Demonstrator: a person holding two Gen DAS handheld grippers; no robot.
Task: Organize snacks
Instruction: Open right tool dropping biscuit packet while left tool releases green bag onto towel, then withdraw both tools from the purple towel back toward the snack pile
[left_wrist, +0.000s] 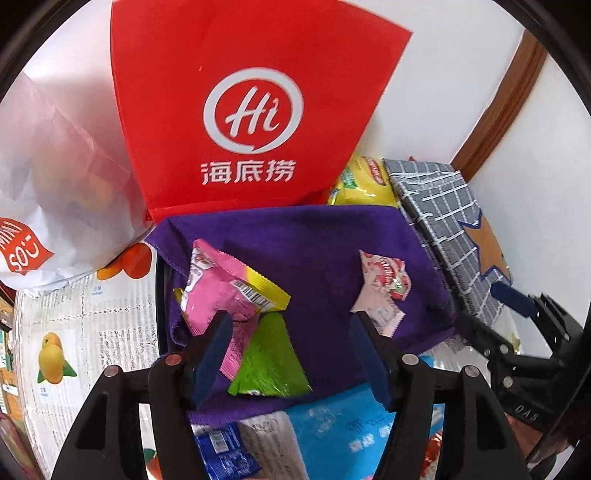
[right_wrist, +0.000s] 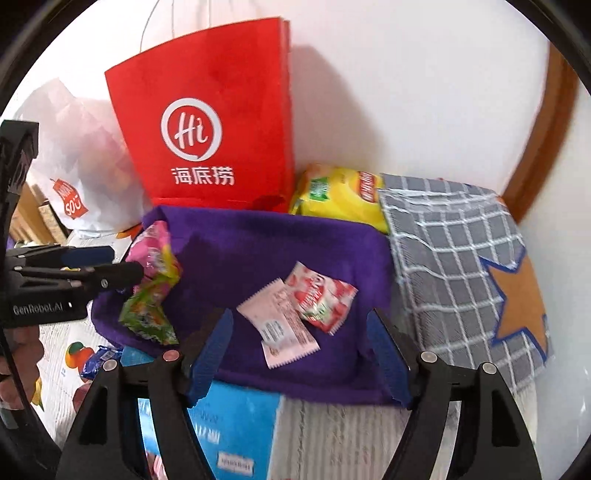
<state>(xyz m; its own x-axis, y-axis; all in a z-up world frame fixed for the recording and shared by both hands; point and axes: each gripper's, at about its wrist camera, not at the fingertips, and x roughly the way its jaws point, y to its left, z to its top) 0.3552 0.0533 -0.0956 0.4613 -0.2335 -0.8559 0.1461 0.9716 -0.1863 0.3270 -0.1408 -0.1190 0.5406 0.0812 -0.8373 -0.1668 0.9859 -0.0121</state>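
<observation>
A purple cloth (left_wrist: 325, 240) (right_wrist: 258, 240) holds several small snack packets. In the left wrist view my left gripper (left_wrist: 291, 354) is open; a pink packet (left_wrist: 221, 288) and a green packet (left_wrist: 269, 358) lie between its fingers, the pink one leaning against the left pad. My right gripper (right_wrist: 299, 354) is open above a red strawberry packet (right_wrist: 321, 299) and a pale pink packet (right_wrist: 280, 328), touching neither. The strawberry packet (left_wrist: 384, 284) also lies right of the left gripper. The right gripper (left_wrist: 487, 310) shows at the right edge, the left gripper (right_wrist: 125, 264) at the left.
A red paper bag (right_wrist: 207, 129) stands behind the cloth against the white wall, with a white plastic bag (right_wrist: 74, 166) to its left. A yellow snack bag (right_wrist: 340, 195) and a grey checked box with a star (right_wrist: 461, 258) sit on the right. A blue box (right_wrist: 229, 424) lies in front.
</observation>
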